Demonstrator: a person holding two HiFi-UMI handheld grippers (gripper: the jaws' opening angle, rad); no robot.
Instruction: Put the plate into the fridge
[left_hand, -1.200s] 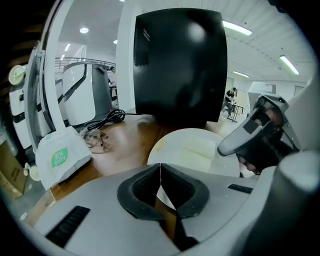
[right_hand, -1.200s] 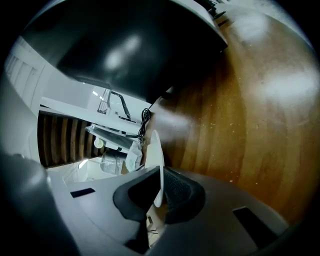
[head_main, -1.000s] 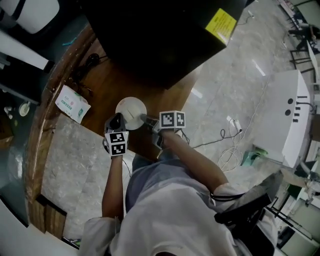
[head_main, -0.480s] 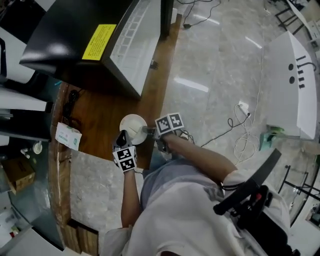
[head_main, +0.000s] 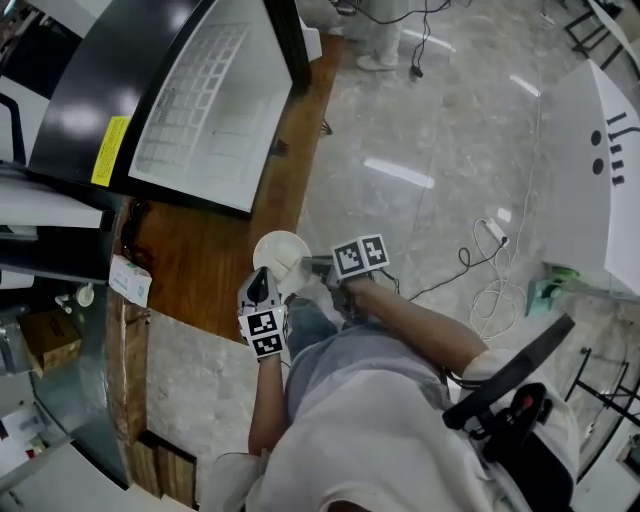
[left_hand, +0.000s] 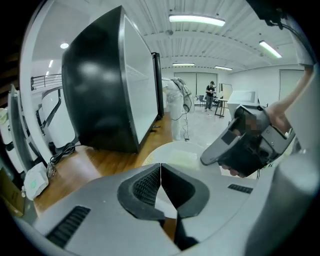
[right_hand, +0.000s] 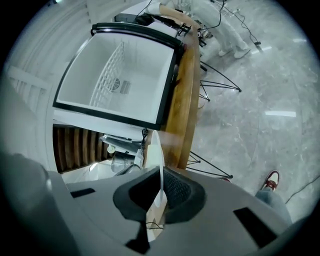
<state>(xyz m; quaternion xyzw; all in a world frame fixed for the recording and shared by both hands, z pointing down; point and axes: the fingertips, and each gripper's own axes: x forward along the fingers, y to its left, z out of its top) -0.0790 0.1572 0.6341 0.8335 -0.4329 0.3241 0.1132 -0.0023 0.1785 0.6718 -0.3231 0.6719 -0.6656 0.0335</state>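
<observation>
The white plate (head_main: 278, 250) hangs over the wooden table's (head_main: 215, 255) floor-side edge. My right gripper (head_main: 305, 265) is shut on its right rim; in the right gripper view the plate (right_hand: 154, 150) stands edge-on between the pads of this gripper (right_hand: 160, 175). My left gripper (head_main: 262, 283) is at the plate's near-left edge. Its jaws (left_hand: 160, 167) are shut, tips touching, with the plate (left_hand: 172, 152) just beyond them. The black fridge (head_main: 210, 110) stands open on the table, and its white inside with a wire rack (right_hand: 120, 75) faces me.
A tissue packet (head_main: 130, 282) lies on the table's left part. White cables and a plug (head_main: 485, 255) trail over the marble floor at the right. Further right stands a large white unit (head_main: 590, 170), and a black chair (head_main: 510, 375) is behind me.
The view has swung round, so the fridge's open white inside now shows. The plate and both grippers have kept together and shifted towards the table's edge.
</observation>
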